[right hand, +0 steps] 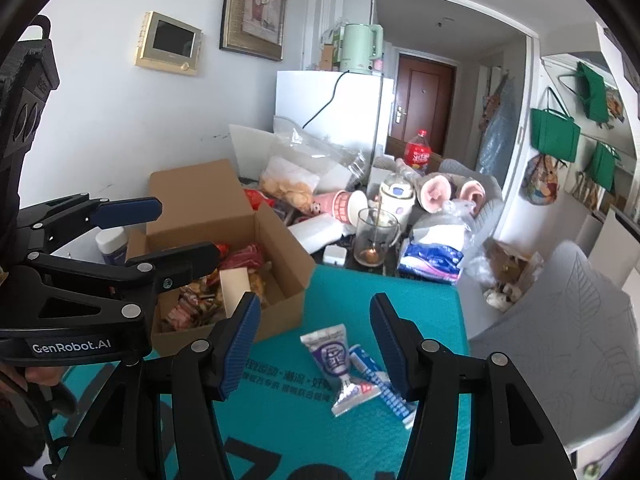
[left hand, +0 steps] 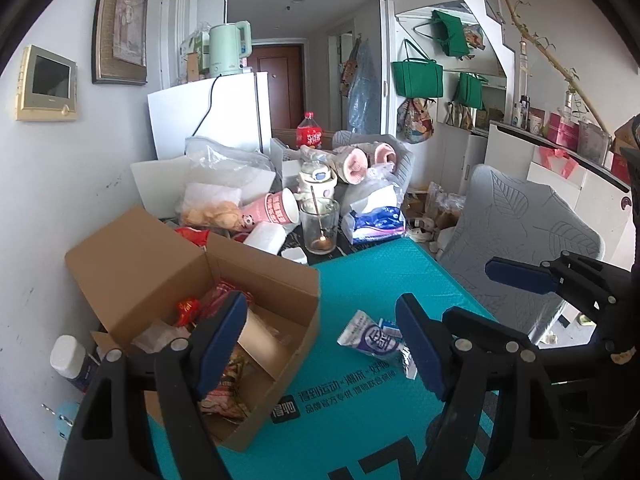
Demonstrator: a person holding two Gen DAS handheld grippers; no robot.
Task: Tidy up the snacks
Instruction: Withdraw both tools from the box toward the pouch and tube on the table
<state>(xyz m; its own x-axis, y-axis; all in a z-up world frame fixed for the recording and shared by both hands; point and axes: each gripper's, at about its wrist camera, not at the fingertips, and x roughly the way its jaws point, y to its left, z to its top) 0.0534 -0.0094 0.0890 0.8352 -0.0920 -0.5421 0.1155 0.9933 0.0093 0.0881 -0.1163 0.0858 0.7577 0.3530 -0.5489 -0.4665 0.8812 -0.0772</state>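
An open cardboard box (left hand: pixel 168 264) (right hand: pixel 276 248) holds several red and orange snack packets and stands at the left edge of a teal mat (left hand: pixel 360 280) (right hand: pixel 380 292). A purple-and-white snack packet (left hand: pixel 370 338) (right hand: pixel 330 354) lies on the mat to the box's right. A blue-and-white packet (right hand: pixel 374 380) lies against it. My left gripper (left hand: pixel 320 348) (right hand: pixel 188 228) is open and holds nothing, its left finger over the box. My right gripper (right hand: pixel 316 344) (left hand: pixel 470 292) is open too and holds nothing. The two packets lie just ahead of its fingers.
Behind the mat stand a glass with a spoon (left hand: pixel 320 224), a tipped pink paper cup (left hand: pixel 280 208), a tissue pack (left hand: pixel 376 224) and a bag of crackers (left hand: pixel 212 208). A grey chair back (left hand: pixel 520 216) is at the right. A white-capped bottle (left hand: pixel 70 360) stands left of the box.
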